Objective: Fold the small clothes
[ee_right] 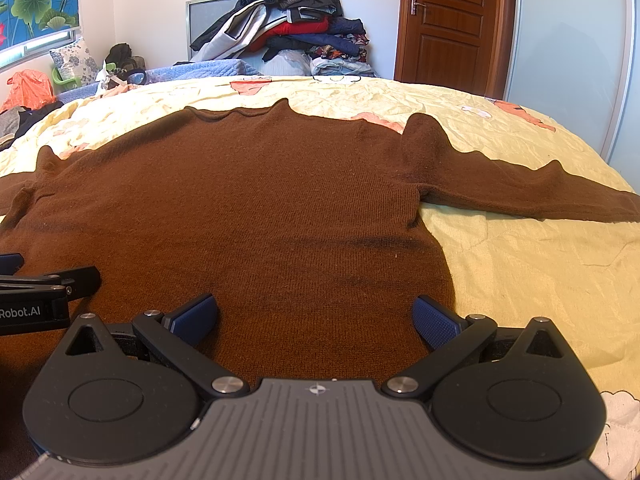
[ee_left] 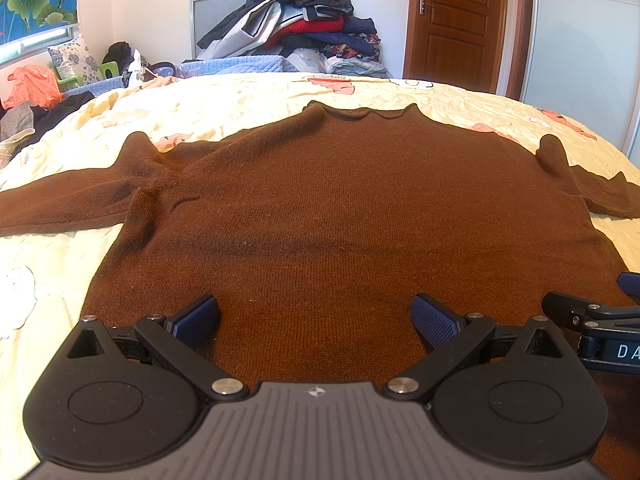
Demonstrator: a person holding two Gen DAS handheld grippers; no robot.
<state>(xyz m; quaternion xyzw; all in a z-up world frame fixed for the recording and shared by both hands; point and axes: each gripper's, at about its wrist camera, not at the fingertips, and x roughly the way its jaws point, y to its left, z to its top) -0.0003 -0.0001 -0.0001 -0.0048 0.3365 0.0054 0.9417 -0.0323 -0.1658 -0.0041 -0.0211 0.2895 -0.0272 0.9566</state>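
A brown knit sweater (ee_left: 320, 200) lies flat on the yellow bedspread (ee_left: 240, 96), collar at the far side, both sleeves spread out sideways. It also shows in the right wrist view (ee_right: 260, 208). My left gripper (ee_left: 316, 320) is open above the sweater's near hem, left of centre, with nothing between its blue pads. My right gripper (ee_right: 316, 320) is open above the near hem on the right side, also holding nothing. The right gripper shows at the right edge of the left wrist view (ee_left: 600, 320); the left gripper shows at the left edge of the right wrist view (ee_right: 48, 292).
A tall pile of clothes (ee_left: 304, 20) stands beyond the bed against the wall. A wooden door (ee_left: 456, 20) is at the back right. An orange bag (ee_left: 34, 86), a cushion and dark garments lie at the far left of the bed.
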